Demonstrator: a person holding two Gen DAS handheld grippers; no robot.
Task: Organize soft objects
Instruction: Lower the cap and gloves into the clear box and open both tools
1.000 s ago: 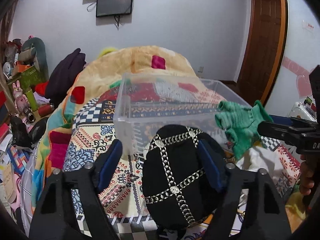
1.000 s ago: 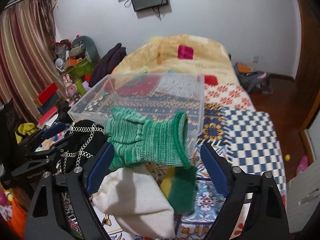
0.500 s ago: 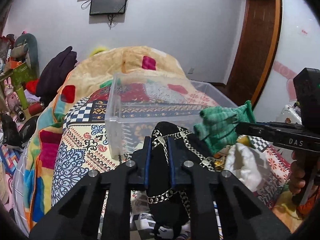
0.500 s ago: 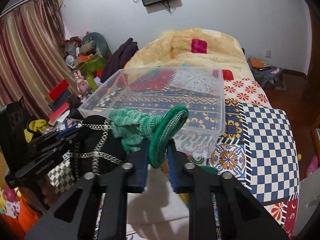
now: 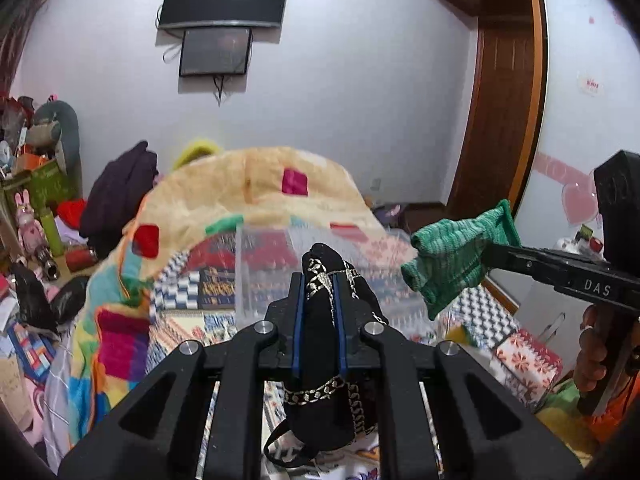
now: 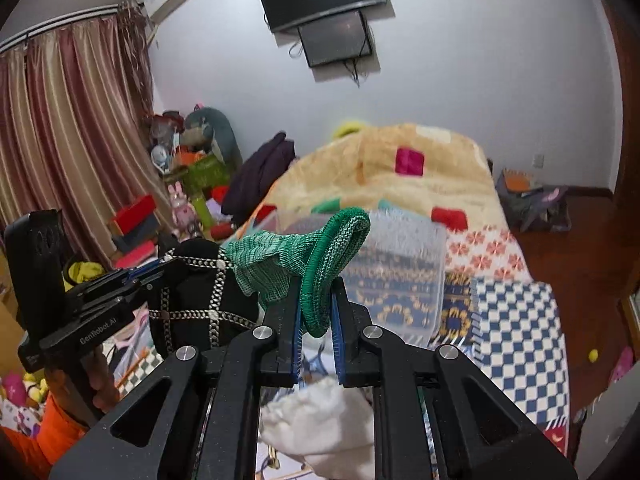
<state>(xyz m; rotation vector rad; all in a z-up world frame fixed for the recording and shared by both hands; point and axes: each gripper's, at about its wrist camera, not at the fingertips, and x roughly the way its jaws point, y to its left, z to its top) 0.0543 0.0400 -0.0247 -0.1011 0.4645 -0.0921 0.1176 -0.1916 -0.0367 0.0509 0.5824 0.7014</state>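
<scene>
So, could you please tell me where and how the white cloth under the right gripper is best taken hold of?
Probably the raised bunched fold of the white cloth, taken from straight above. It lies crumpled on the bed cover, so only a pinched ridge offers purchase; flat edges would slip.

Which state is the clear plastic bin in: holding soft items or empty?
Empty, as far as visible: only the patterned bedspread shows through the clear plastic bin. The green knit piece and black hat are still held outside it.
</scene>
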